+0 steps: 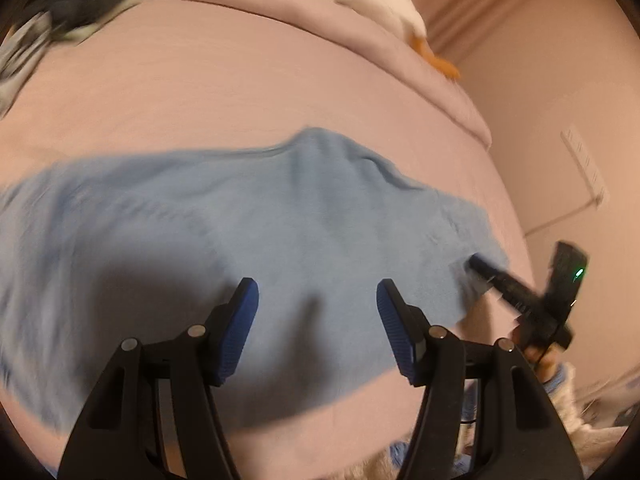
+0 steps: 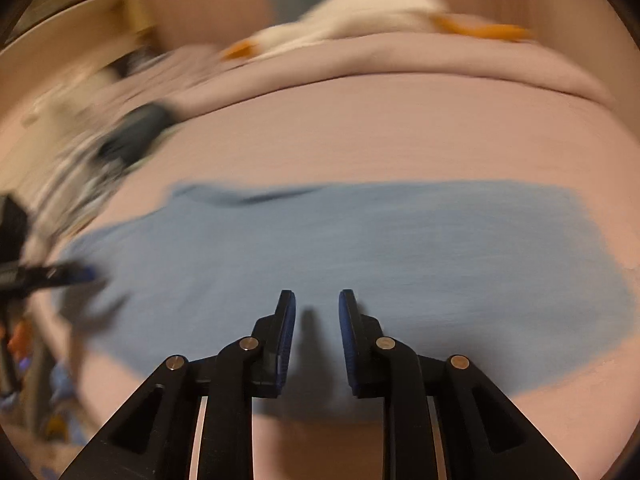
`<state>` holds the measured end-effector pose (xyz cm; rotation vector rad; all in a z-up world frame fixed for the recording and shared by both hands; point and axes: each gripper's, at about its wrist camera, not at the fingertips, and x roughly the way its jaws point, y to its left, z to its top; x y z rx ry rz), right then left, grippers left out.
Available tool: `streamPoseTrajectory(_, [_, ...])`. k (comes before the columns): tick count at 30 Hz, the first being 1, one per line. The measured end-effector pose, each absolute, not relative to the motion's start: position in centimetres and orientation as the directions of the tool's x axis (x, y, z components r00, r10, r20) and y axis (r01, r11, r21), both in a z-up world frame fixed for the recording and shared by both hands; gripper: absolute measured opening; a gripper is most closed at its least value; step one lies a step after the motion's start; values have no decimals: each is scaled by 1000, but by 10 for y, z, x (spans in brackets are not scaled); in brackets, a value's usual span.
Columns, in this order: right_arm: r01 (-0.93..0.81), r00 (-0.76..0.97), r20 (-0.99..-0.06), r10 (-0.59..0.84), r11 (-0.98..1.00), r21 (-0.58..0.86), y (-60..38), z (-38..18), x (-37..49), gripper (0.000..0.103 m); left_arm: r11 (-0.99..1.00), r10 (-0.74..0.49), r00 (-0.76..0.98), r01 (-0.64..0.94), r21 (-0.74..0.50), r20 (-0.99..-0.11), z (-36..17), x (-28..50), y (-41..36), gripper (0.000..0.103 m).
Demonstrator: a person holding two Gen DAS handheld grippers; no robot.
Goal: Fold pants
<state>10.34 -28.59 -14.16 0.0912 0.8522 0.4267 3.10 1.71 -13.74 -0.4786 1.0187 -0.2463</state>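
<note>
Light blue soft-knit pants [image 1: 248,216] lie spread across the pink bedsheet [image 1: 200,92], roughly flat, with a raised ridge of fabric near the far edge. Both views are motion-blurred, so seams and leg edges cannot be made out.

Left gripper [image 1: 318,320]: blue-padded jaws wide apart, nothing between them, hovering over the near part of the cloth. Right gripper [image 2: 317,332]: jaws parted by a narrower gap, also empty in its own view. In the left view its tip sits at the right edge of the pants; whether it touches cloth there I cannot tell.

Risks, as I judge them: a pinch on one layer only would drag the pants askew; catching sheet along with cloth would pull the bedding; the ridge could get folded in as a crease; a grab made in this blur could miss the edge.

Around: white plush toy with orange parts [image 1: 384,4] on the folded pink duvet [image 2: 400,56], well apart. Dark patterned clothing heap [image 1: 52,12] far left, also clear. Nothing blocks the fold.
</note>
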Motion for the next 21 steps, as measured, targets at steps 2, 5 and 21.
streamPoseTrajectory(2, [-163, 644, -702, 304, 951, 263, -330, -137, 111, 22, 880, -417, 490, 6, -475, -766, -141, 53, 1, 61])
streamPoseTrajectory(5, [76, 694, -694, 193, 939, 337, -396, -140, 109, 22, 889, -418, 473, 38, -456, -776, -148, 81, -18, 61])
streamPoseTrajectory(21, [-146, 543, -803, 245, 969, 198, -420, -169, 201, 45, 902, -370, 457, -30, -430, -809, -161, 149, -26, 61])
